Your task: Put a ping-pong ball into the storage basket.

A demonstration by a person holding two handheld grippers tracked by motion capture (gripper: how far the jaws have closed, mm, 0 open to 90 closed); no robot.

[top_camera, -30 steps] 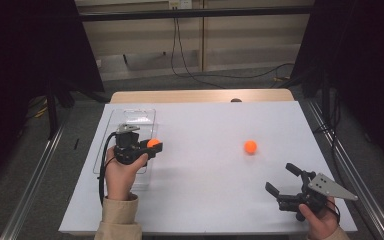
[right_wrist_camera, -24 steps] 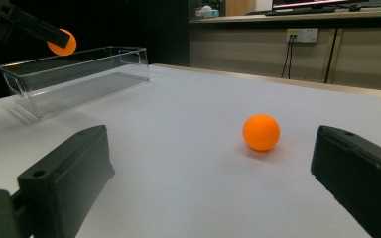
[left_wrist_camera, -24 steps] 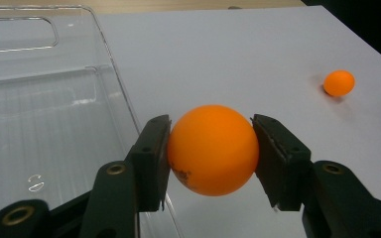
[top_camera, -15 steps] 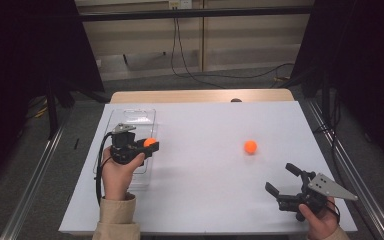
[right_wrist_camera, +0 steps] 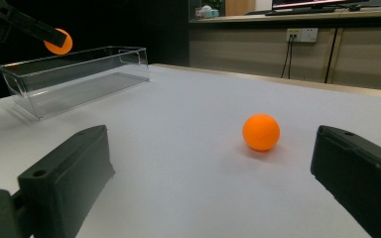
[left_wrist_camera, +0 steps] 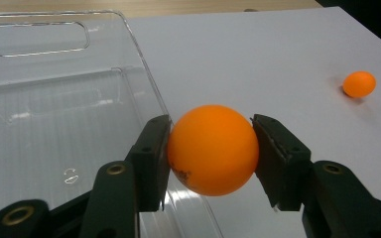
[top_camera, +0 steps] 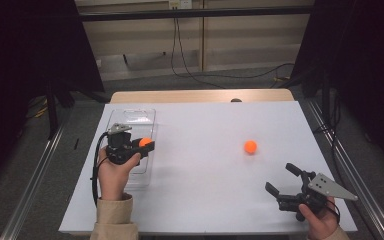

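Left gripper (top_camera: 146, 145) sits at the left side of the white table (top_camera: 205, 200), held up in the person's left hand (top_camera: 114, 172) – jaws closed onto an orange ball (left_wrist_camera: 212, 149), one pad on each side of it. In the left gripper view the held ball hangs right over the long right-hand rim of the clear plastic bin (left_wrist_camera: 54, 124); can't tell if it is inside the rim line or just outside it. In the right gripper view the ball sits above the bin's top edge, not touching it. Bin interior looks bare, with a cut-out handle at its far end.

Second orange ball (top_camera: 250, 146) lies loose on the table right of centre, well apart from the bin, small shadow under it. In the right gripper view it rests between the two jaws in the line of sight but farther off, untouched.

Right gripper (top_camera: 282, 182) is near the table's front right corner in the right hand (top_camera: 321, 222), low over the surface – jaws spread wide, nothing between them, grey three-cornered plate on top
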